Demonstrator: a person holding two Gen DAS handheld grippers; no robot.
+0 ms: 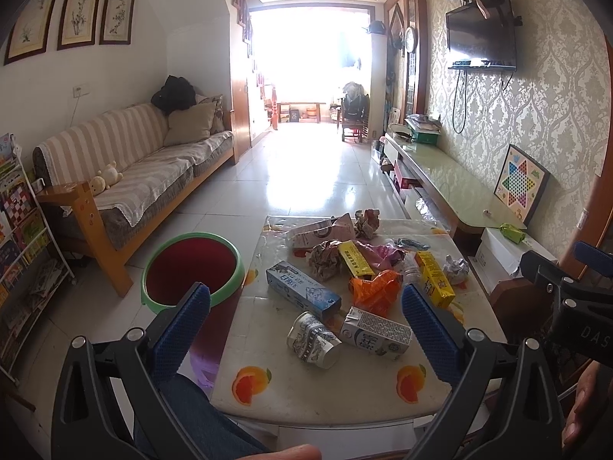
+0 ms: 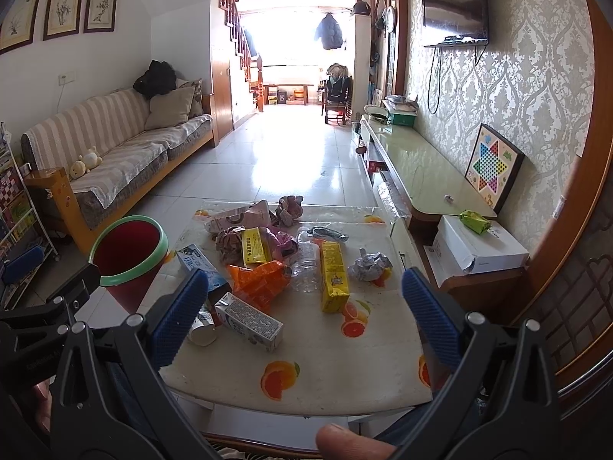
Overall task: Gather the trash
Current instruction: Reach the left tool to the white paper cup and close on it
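Note:
Trash covers a small table (image 1: pixel 345 395) (image 2: pixel 345 379) with an orange-slice print: a paper cup (image 1: pixel 314 341), a white milk carton (image 1: pixel 375 331) (image 2: pixel 249 322), a blue box (image 1: pixel 302 287), an orange wrapper (image 1: pixel 373 287) (image 2: pixel 258 280), yellow boxes (image 1: pixel 435 278) (image 2: pixel 334 276), a clear bottle (image 2: pixel 306 264), crumpled paper and foil (image 2: pixel 369 264). A red bin with a green rim (image 1: pixel 193 264) (image 2: pixel 128 249) stands left of the table. My left gripper (image 1: pixel 304 303) is open above the near trash. My right gripper (image 2: pixel 304 287) is open too, holding nothing.
A striped sofa (image 1: pixel 134 168) lines the left wall, with a book rack (image 1: pixel 23 253) nearer. A low glass-topped TV cabinet (image 2: pixel 421 168) and a white box (image 2: pixel 479 249) sit to the right. Tiled floor (image 1: pixel 306 176) stretches ahead. A person's finger (image 2: pixel 345 441) shows at the bottom.

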